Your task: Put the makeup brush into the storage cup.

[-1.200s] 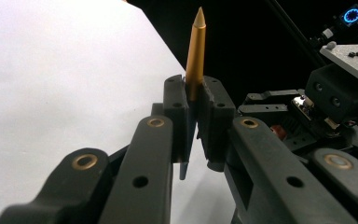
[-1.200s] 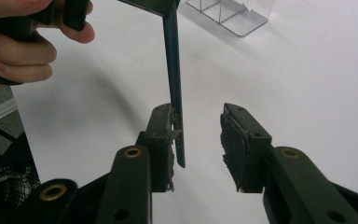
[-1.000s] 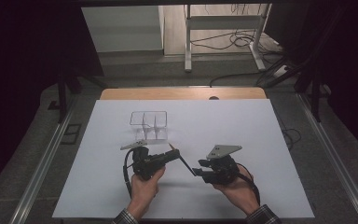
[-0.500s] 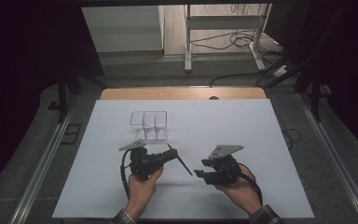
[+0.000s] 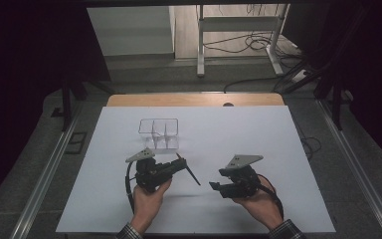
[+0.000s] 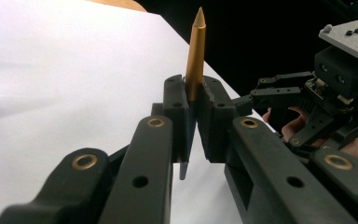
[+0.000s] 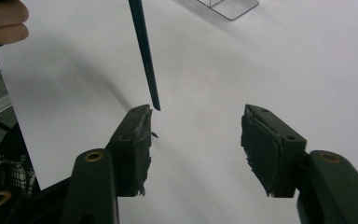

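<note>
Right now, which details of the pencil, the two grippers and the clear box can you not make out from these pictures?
- Pencil: in the left gripper view, the left gripper's shut jaws cover its middle; in the right gripper view the top edge cuts it off.
- Clear box: too small in the high view to tell what it contains; the gripper views show just a corner.
- Right gripper: jaws have just been opening, nothing between them; its worn pads are cut off below.
</note>
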Motion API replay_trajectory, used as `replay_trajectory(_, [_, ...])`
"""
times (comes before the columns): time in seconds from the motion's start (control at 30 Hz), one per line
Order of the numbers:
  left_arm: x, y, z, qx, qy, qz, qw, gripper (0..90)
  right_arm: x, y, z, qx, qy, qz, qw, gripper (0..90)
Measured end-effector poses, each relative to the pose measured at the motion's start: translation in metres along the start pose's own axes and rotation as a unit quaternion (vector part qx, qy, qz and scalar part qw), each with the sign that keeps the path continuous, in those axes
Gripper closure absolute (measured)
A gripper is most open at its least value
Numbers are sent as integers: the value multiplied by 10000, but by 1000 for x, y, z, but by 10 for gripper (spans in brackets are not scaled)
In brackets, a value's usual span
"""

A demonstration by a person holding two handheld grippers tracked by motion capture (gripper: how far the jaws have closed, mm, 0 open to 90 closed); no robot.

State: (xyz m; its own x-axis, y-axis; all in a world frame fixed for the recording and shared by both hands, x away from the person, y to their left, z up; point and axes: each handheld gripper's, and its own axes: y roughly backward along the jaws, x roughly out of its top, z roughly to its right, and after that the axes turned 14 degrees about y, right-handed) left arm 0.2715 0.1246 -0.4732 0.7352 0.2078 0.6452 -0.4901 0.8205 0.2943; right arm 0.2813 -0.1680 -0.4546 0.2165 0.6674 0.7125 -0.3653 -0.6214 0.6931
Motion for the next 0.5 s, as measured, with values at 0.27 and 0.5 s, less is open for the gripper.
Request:
replay_trajectory(0.27, [1,6,1,160,-143,48,9998,827,-3,2,3,-46,-37,-21,10000,363])
replay_trajectory(0.5, [2,10,0,233,-170,47,9996,827,-6,3,4,-86,-46,-42,9999,320])
